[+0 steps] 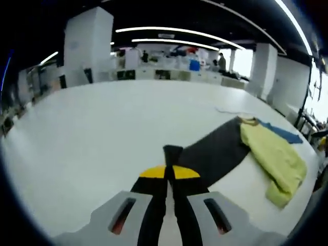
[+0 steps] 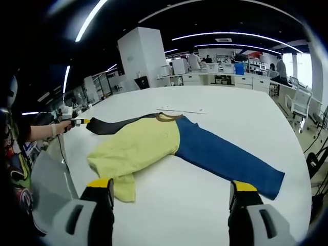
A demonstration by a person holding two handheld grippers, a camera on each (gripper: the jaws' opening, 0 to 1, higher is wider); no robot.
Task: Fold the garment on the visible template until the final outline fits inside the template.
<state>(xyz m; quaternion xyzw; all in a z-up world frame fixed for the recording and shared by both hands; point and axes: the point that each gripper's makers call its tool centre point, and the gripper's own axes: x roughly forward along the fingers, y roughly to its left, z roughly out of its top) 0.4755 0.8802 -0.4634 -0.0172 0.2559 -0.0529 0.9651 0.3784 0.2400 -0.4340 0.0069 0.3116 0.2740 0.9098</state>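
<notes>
Big white desk (image 2: 225, 118) here, wide and glossy, in an open hall with white pillars, rows of workstations at the far side and long ceiling light strips overhead. A couple of people stand far back among the benches. No brand marks or writing can be read anywhere.

The garment (image 2: 169, 146) lies spread across the desk in the right gripper view: a yellow-green panel at the centre, a blue panel running off toward 4 o'clock, and a dark grey panel stretching toward 10 o'clock. Whether any template lies under it cannot be told.

Right gripper (image 2: 171, 192): jaws spread wide apart, yellow-tipped, gripping nothing, the garment lying just ahead at 12 o'clock, its yellow hem near the left jaw tip.

At 9 o'clock in that view, a person's hand (image 2: 60, 126) holds the other tool at the tip of the dark panel.

Left gripper (image 1: 169, 169): jaws clenched together on the end of the dark grey panel, the cloth running from the tips toward 2 o'clock, with the yellow-green part bunched at 3 o'clock and a sliver of blue beyond it.
</notes>
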